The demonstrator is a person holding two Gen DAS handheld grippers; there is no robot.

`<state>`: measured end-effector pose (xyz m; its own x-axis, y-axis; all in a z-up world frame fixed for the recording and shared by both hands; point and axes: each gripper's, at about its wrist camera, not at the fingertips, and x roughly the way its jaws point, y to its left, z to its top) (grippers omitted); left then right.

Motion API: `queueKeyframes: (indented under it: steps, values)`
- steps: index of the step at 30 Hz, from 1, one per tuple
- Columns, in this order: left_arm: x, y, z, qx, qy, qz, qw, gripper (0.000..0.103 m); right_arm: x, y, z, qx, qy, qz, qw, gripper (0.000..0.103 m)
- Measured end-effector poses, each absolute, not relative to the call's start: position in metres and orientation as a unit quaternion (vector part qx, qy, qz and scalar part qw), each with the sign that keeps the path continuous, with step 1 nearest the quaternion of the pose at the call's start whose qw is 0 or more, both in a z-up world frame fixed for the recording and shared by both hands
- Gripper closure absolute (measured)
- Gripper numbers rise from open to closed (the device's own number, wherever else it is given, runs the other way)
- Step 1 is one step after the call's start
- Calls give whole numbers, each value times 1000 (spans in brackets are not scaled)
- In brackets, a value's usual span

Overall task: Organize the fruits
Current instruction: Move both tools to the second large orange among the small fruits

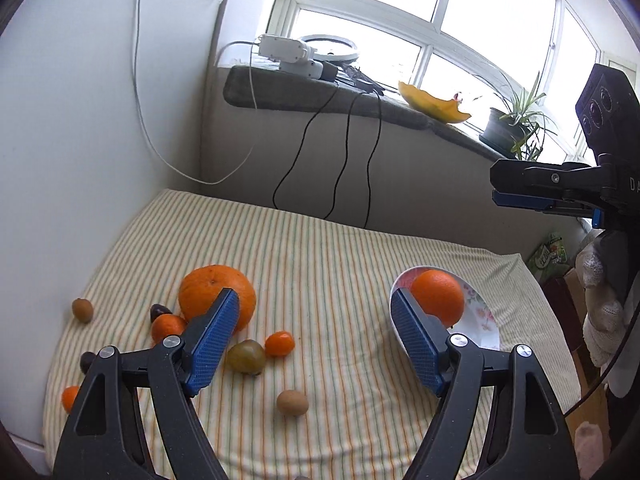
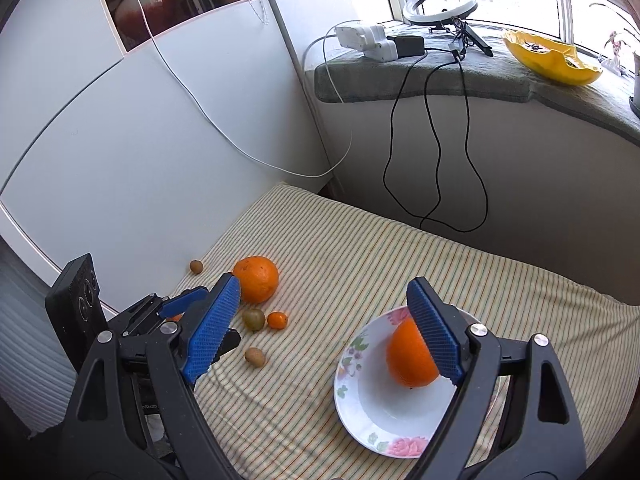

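Observation:
A white flowered bowl (image 2: 360,412) on the striped cloth holds one orange (image 2: 408,356); both also show in the left wrist view, the bowl (image 1: 480,312) and the orange (image 1: 438,296). A large orange (image 1: 212,288), small mandarins (image 1: 280,343), a green-brown fruit (image 1: 246,356) and brown kiwis (image 1: 292,402) lie loose at the left. My left gripper (image 1: 316,312) is open and empty above the cloth. My right gripper (image 2: 324,292) is open and empty, its right finger above the bowl.
A striped cloth (image 1: 340,248) covers the table. White wall panels stand at the left. A grey windowsill (image 2: 440,76) carries a ring light, chargers and a yellow dish (image 2: 548,58); black cables hang down to the table's back edge.

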<state>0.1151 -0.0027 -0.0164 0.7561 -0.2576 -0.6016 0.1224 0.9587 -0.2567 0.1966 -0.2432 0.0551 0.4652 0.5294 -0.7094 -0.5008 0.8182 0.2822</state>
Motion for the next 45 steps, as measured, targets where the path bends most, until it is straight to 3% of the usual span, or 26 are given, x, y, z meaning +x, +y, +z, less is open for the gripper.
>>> queueKeyframes:
  steps: [13,45]
  values:
    - [116,83,-45,-152,355,-30,922,25,226,-162,3,-10,461,335,822,15]
    - [181,54,-88,-134,419,-97,893,25,288,-83,-122,109,600,342,715,15]
